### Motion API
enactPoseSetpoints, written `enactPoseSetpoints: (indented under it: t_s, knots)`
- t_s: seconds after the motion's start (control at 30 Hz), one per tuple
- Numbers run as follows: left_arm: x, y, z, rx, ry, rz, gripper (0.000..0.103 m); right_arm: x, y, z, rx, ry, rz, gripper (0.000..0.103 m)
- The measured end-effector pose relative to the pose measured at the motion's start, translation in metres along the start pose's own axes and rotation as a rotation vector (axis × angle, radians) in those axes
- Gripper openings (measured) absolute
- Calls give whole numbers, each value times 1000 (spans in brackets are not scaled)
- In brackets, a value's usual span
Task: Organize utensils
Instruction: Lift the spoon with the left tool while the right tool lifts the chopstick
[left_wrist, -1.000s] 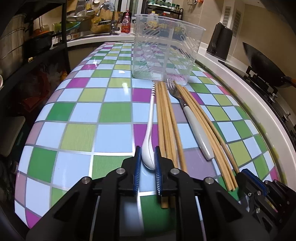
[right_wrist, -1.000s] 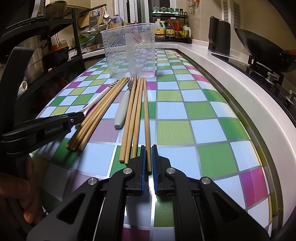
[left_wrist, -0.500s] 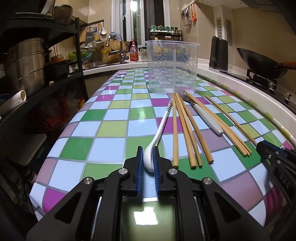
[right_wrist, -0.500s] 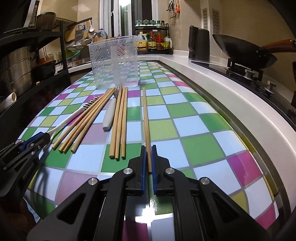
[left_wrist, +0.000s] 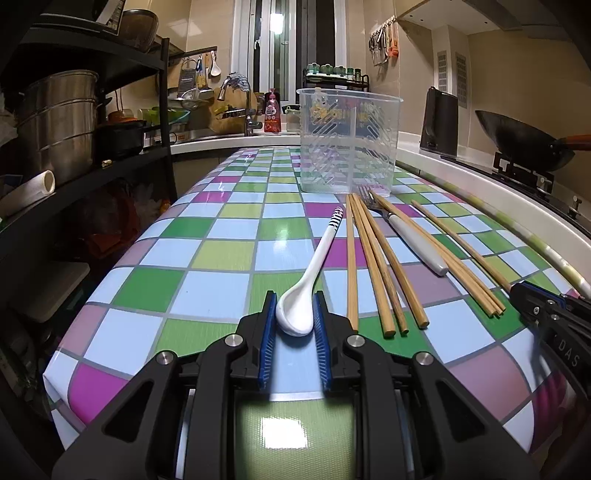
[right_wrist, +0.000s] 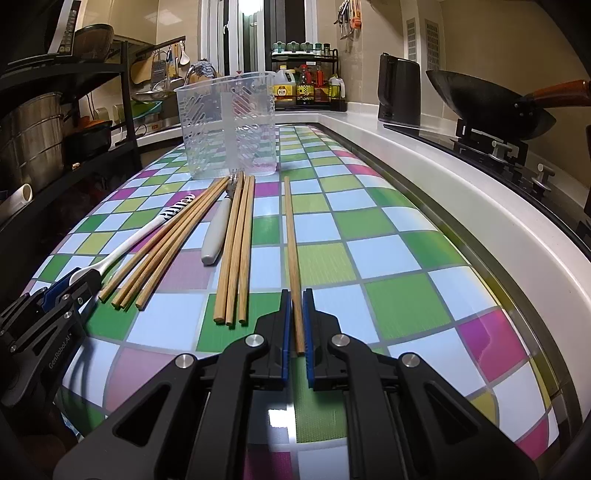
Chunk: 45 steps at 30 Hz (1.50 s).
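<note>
At the counter's (left_wrist: 221, 254) near edge, the left gripper (left_wrist: 294, 317) has just eased its jaws wider, the white spoon's (left_wrist: 306, 284) bowl lying loose between them. Chopsticks (right_wrist: 232, 251) and a fork (right_wrist: 218, 229) lie mid-counter. The right gripper (right_wrist: 297, 314) pinches one chopstick (right_wrist: 291, 240). The clear holder (right_wrist: 227, 125) stands at the far end.

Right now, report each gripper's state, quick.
Left gripper: jaws just opening, white ceramic spoon bowl between the pads, grip uncertain.
Right gripper: shut on one wooden chopstick.
</note>
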<state>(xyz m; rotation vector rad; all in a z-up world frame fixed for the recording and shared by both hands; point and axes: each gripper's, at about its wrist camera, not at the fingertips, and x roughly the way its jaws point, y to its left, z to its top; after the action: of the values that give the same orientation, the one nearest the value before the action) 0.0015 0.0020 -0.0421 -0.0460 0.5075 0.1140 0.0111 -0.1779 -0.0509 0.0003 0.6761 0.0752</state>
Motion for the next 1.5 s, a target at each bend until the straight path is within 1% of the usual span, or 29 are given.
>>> enactPoseSetpoints:
  t_s: [0.13, 0.23, 0.4, 0.47, 0.67, 0.7, 0.73, 0.87, 1.03, 1.13, 1.17, 1.3, 1.4, 1.43, 1.5]
  knots:
    - [-3, -5, -3, 24, -15, 23, 19, -1, 1, -1, -12, -9, -6, 6]
    - [-4, -12, -4, 70, -20, 54, 19, -1, 1, -1, -11, -8, -5, 7]
    - [-4, -15, -5, 97, -28, 56, 19, -2, 2, -2, -14, -8, -5, 7]
    - [-6, -10, -4, 60, -26, 18, 19, -2, 2, -2, -15, -6, -6, 7]
    - [-7, 8, 1, -63, -28, -55, 21, -2, 2, -3, -19, -5, -1, 7]
    - [-6, 9, 1, -74, -26, -62, 22, -2, 2, -3, -19, -5, 0, 7]
    - [-5, 11, 1, -90, -23, -71, 27, -2, 2, -3, -20, -5, -1, 7]
    - [-4, 19, 2, -137, -20, -84, 28, -2, 1, -3, -17, -2, 2, 7]
    - [-6, 27, 5, -181, -31, -71, 28, -2, 1, -2, -18, 0, 2, 7]
    - [1, 25, 1, -171, 12, -71, 28, -2, 1, -2, -18, -2, 1, 7]
    - [2, 23, 0, -160, 17, -63, 26, -2, 1, -2, -17, -2, 0, 7]
    - [1, 14, -3, -101, 4, -42, 25, -2, 1, -1, -18, -5, -2, 7]
    - [0, 6, -5, -53, -13, -25, 19, -3, 1, -1, -15, -6, -2, 7]
    - [0, 3, -6, -37, -17, -25, 14, -3, 1, -1, -15, -7, -3, 7]
    - [-2, -2, -7, -14, -30, -7, 14, -3, 2, -2, -19, -12, -7, 7]
